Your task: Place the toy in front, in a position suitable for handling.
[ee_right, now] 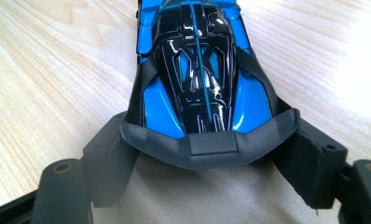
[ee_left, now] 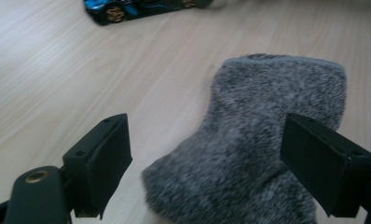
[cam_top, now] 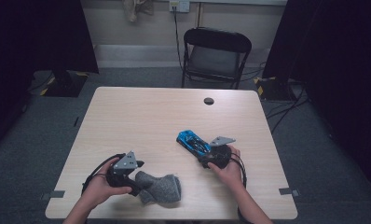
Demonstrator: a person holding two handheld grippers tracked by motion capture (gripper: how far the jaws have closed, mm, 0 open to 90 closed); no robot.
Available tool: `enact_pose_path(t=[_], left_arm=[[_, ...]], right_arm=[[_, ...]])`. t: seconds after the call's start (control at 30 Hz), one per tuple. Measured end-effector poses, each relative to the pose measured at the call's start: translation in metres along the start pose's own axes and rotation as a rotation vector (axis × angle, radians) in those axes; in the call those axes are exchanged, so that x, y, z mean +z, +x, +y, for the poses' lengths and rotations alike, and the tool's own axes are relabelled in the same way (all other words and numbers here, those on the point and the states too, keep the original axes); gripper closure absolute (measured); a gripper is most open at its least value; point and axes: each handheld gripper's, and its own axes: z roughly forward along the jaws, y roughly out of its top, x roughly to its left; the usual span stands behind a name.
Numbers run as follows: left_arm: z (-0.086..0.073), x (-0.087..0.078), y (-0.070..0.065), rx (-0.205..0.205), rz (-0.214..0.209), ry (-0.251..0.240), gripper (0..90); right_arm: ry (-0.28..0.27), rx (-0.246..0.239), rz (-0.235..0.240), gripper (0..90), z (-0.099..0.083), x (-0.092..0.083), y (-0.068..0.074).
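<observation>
Left claw (cam_top: 144, 184) sits near the table's (cam_top: 146, 112) front edge, jaws spread either side of the grey fuzzy sock (cam_top: 161, 189) with gaps visible, not pinching. Sock lies flat, long axis running rightward. Bare wood-grain surface beyond, far half open. Right claw (cam_top: 206, 156) pinches the rear of the glossy blue-and-black toy car (cam_top: 193, 141); nose points away, up-left.

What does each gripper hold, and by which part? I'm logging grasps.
The right gripper clamps the toy car by its rear end. The left gripper is open around the grey sock, not gripping it.
</observation>
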Motion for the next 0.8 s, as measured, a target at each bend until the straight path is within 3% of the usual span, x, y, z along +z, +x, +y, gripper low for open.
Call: enact_pose_path(t=[0.53, 0.63, 0.8], left_arm=[[0.002, 0.015, -0.017, 0.051, -0.077, -0.025, 16.5], [0.001, 0.020, -0.020, 0.069, -0.105, -0.008, 16.6], [-0.004, 0.026, -0.019, 0.061, -0.103, 0.017, 17.4]], right_arm=[[-0.001, 0.001, -0.002, 25.6, 0.000, 0.000, 0.000], [0.000, 0.000, -0.002, 25.6, 0.000, 0.000, 0.000], [0.000, 0.000, -0.001, 25.6, 0.000, 0.000, 0.000]])
